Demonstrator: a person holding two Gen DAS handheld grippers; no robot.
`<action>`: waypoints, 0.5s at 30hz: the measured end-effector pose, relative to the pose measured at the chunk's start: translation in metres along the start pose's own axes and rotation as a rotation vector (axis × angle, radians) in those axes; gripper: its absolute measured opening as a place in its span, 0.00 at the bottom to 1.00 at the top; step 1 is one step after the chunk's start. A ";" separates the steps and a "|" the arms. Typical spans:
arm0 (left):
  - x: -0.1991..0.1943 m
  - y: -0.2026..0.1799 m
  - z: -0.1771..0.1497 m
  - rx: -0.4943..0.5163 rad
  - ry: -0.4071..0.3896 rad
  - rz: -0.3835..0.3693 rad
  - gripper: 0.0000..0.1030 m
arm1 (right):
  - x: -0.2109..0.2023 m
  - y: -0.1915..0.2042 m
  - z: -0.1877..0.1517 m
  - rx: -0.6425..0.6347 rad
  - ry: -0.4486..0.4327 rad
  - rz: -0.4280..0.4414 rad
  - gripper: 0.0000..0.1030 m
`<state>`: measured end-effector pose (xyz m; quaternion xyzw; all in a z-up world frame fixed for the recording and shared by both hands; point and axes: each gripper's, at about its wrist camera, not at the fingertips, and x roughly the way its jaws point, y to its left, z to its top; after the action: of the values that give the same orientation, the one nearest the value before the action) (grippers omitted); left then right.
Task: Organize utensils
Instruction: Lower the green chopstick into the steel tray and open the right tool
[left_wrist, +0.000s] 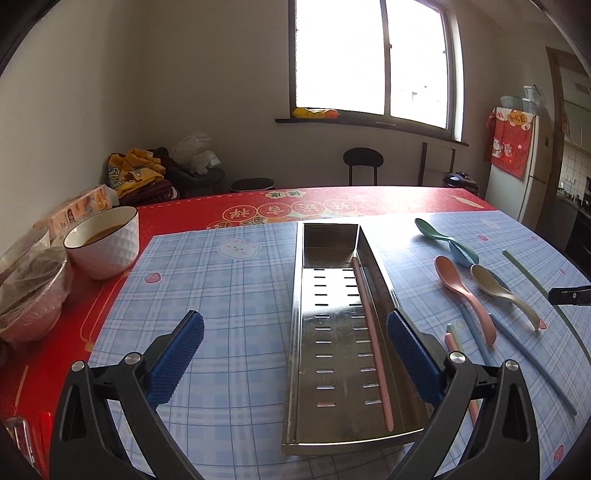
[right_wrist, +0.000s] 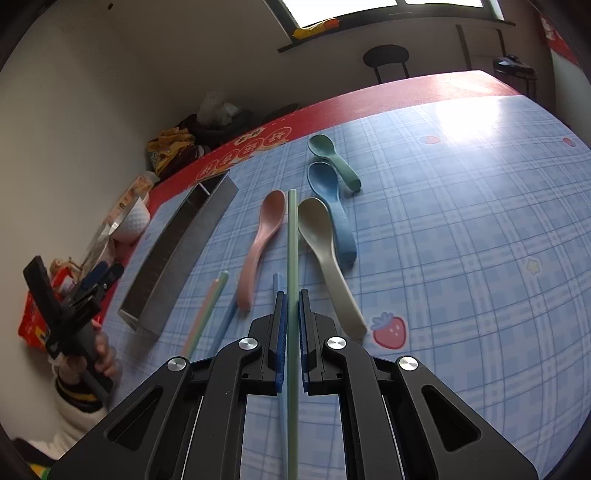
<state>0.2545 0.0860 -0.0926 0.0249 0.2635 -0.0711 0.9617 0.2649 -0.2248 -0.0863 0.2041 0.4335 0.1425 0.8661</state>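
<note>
A steel utensil tray lies lengthwise on the blue checked mat, with one pink chopstick inside along its right wall. My left gripper is open above the tray's near end, nothing between its fingers. In the right wrist view my right gripper is shut on a green chopstick, which points away over the mat. Around it lie a pink spoon, a beige spoon, a blue spoon and a green spoon. More chopsticks lie left of the pink spoon.
A white bowl with brown liquid and wrapped bowls stand at the table's left edge on the red cloth. A person's hand holds the left gripper beside the tray. A stool and a fridge stand beyond the table.
</note>
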 end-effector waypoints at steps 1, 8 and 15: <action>0.001 0.003 -0.001 -0.017 0.004 0.002 0.94 | 0.006 0.007 0.006 0.017 0.001 0.012 0.06; -0.001 0.027 -0.001 -0.114 -0.001 0.071 0.94 | 0.068 0.074 0.044 0.120 0.010 0.116 0.06; 0.002 0.044 -0.003 -0.192 0.018 0.090 0.94 | 0.141 0.125 0.058 0.261 0.053 0.124 0.06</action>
<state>0.2612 0.1295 -0.0954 -0.0551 0.2763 -0.0019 0.9595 0.3855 -0.0688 -0.0931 0.3375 0.4577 0.1432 0.8100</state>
